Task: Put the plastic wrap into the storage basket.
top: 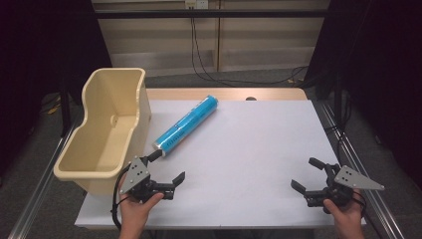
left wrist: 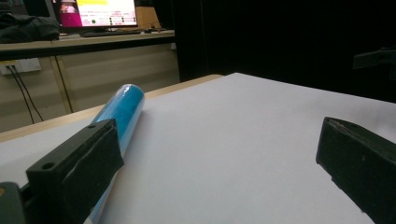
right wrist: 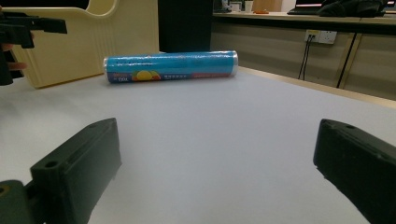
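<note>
A blue plastic-wrapped roll [top: 186,123] lies slantwise on the white table top [top: 249,144], its near end close to a beige plastic bin [top: 107,129] at the left edge. My left gripper [top: 166,167] rests open on the table just in front of that near end, with nothing between its jaws. In the left gripper view the roll [left wrist: 122,109] runs back behind the left jaw of the gripper [left wrist: 215,140]. At the front right, my right gripper [top: 307,174] is open and empty. The right gripper view looks past the gripper [right wrist: 217,144] to the roll [right wrist: 170,66] and the bin [right wrist: 93,42].
The bin hangs partly over the table's left side. A strip of wooden table edge [top: 224,93] runs behind the white top. Metal rails [top: 348,149] flank the table. Cables [top: 204,59] hang down the back wall. A lit monitor [left wrist: 93,11] stands on a desk beyond.
</note>
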Demonstrator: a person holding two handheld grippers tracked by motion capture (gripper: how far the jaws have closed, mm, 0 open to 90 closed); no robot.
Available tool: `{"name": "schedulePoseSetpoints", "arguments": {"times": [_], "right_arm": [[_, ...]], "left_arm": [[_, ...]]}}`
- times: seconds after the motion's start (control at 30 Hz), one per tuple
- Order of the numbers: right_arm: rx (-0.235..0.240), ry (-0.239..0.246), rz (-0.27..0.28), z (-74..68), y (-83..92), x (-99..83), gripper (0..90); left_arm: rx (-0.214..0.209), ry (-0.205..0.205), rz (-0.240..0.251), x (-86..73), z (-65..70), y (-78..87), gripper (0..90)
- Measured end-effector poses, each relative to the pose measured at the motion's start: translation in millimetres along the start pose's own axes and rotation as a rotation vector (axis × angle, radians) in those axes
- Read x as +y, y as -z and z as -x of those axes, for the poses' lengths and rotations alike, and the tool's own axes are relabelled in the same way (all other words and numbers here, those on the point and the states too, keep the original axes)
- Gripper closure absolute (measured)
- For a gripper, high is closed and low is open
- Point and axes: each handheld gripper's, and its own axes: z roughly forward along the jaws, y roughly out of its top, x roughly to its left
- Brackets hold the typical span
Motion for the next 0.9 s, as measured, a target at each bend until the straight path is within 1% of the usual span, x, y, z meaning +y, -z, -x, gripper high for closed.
{"name": "schedulePoseSetpoints", "arguments": {"times": [0.07,0.1,0.17,0.23,0.27,0.33,0.4,0.6,0.7,0.73,0.83,0.9], "right_arm": [[0.002,-0.003,-0.001,-0.4,0.1,0.0,0.4],[0.0,-0.002,-0.003,-0.7,0.0,0.1,0.4],[0.0,0.001,-0.005,-1.2,0.0,0.1,0.4],[0.003,0.004,-0.005,-1.7,0.3,0.1,0.4],[0.003,0.004,-0.005,-1.7,0.3,0.1,0.4],[0.003,0.002,-0.007,-1.4,0.3,-0.4,0.4],[0.003,0.001,-0.007,-0.9,0.4,-0.7,0.4],[0.004,-0.001,-0.006,-0.9,0.5,-1.1,0.4],[0.006,0.001,-0.008,-1.7,0.3,-0.5,0.4],[0.006,0.003,-0.007,-1.7,0.2,-0.5,0.4],[0.008,0.006,-0.009,-1.8,0.1,-0.6,0.4],[0.007,0.006,-0.01,-1.6,-0.1,-0.8,0.4]], "left_arm": [[-0.003,0.0,-0.004,3.7,-0.4,-5.3,0.0],[-0.006,0.01,0.002,5.0,-0.2,-7.9,0.0],[-0.003,0.007,0.0,8.4,-0.7,-14.0,0.0],[-0.004,0.012,0.001,10.7,-3.0,-21.5,0.0],[-0.004,0.012,0.001,10.7,-3.0,-21.5,0.0],[-0.004,0.015,0.0,11.5,-4.4,-26.8,0.0],[0.003,0.024,0.006,13.1,-8.2,-33.2,0.0],[0.022,0.034,0.009,14.4,-14.5,-42.4,0.4],[0.026,0.033,-0.002,14.7,-17.8,-48.8,0.4],[0.025,0.041,-0.008,15.6,-19.2,-53.5,0.5],[0.021,0.042,-0.015,16.9,-21.0,-57.6,0.4],[0.026,0.044,-0.02,19.0,-21.9,-61.8,0.4]]}}
